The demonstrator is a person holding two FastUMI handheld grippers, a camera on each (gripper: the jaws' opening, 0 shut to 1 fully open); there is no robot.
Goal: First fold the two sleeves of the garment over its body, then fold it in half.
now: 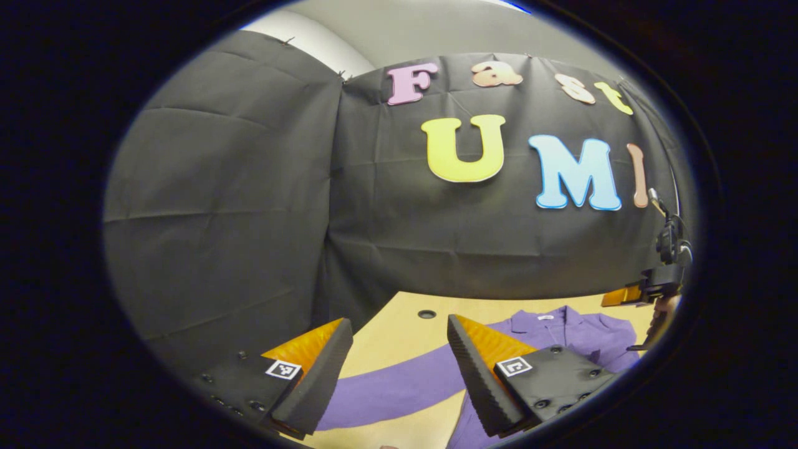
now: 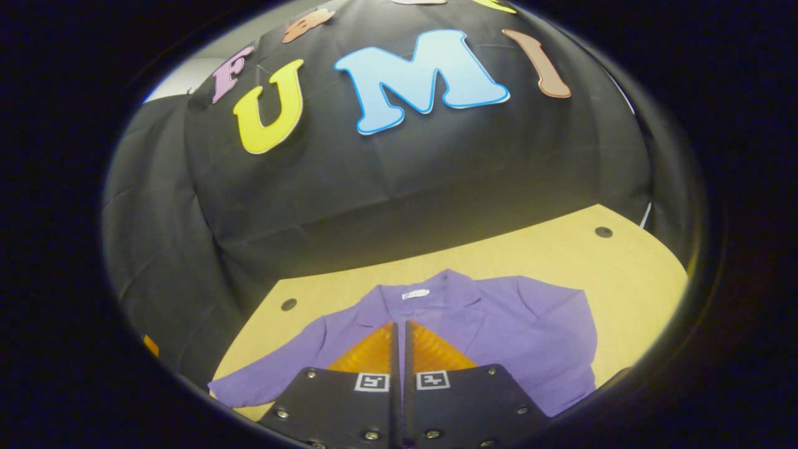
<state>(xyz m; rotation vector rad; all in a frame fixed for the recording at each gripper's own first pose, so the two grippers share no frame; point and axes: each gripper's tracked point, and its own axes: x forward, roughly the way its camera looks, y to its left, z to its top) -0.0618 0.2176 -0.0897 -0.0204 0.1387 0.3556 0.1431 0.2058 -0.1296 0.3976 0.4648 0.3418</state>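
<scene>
A purple collared garment (image 2: 499, 324) lies flat on the tan table (image 2: 592, 268), collar toward the booth wall. One sleeve (image 2: 268, 377) stretches out to the lower left in the right gripper view; the other sleeve (image 2: 567, 349) lies in along the body. My right gripper (image 2: 399, 327) hovers over the garment's chest, its fingers pressed together with nothing visible between them. In the left gripper view, my left gripper (image 1: 399, 321) is open above the outstretched sleeve (image 1: 399, 383), which runs across the gap between its fingers. The right gripper (image 1: 623, 298) shows at the far right, raised above the garment (image 1: 561, 330).
Black cloth walls close the booth behind and to the left of the table (image 1: 399, 337). Small round holes (image 2: 288, 304) (image 2: 603, 232) mark the tabletop near its far corners. Bare tabletop lies to the right of the garment.
</scene>
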